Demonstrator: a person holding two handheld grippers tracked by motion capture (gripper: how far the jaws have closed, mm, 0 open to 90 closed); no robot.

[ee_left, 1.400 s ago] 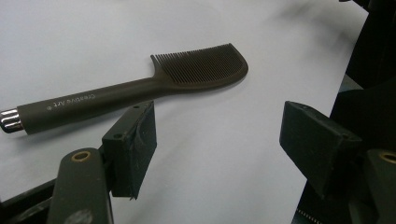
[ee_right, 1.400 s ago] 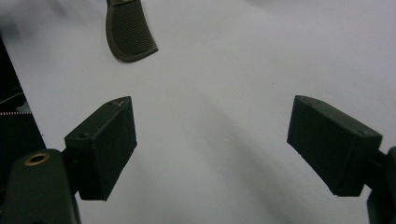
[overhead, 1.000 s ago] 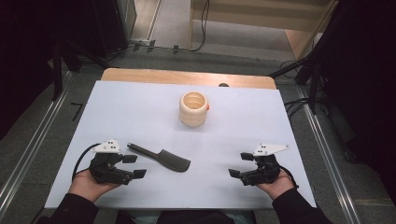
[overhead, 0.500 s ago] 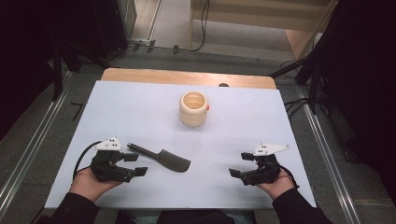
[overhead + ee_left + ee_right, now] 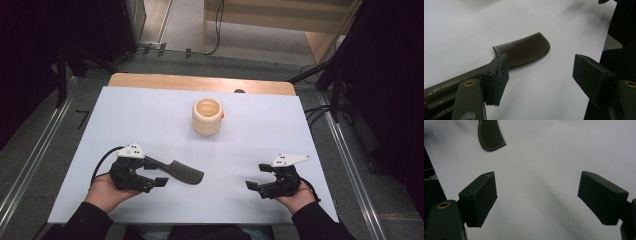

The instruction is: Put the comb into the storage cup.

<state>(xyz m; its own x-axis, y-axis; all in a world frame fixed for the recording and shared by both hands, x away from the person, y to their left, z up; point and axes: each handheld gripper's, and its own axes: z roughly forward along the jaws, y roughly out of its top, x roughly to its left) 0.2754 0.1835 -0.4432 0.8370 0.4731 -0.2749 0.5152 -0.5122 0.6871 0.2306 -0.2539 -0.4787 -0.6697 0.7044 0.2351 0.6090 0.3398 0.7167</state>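
high view has your left gripper (image 5: 152,173) low on the near left of the table, its jaws spread wide and holding nothing. your right gripper (image 5: 256,176) sits at the near right, well apart from the left, jaws also spread wide and empty, pointing inward across the table.

left gripper view puts the dark comb (image 5: 524,51) just beside your far jaw, its handle running back past that jaw toward your hand; whether they touch you cannot tell. from above, the comb (image 5: 177,171) lies flat, long axis running left to right and slightly toward you, handle at your left gripper, rounded toothed end pointing toward the table's middle, with the teeth facing the far edge. right gripper view catches that toothed end (image 5: 490,135) at the upper left, beyond your jaws.

farther out, a pale ridged cup (image 5: 206,116) stands upright near the middle far part of the white sheet (image 5: 280,130). bare wood of the table (image 5: 200,82) shows past the sheet's far edge. grey floor, metal rails and cables surround the table in a dark room.
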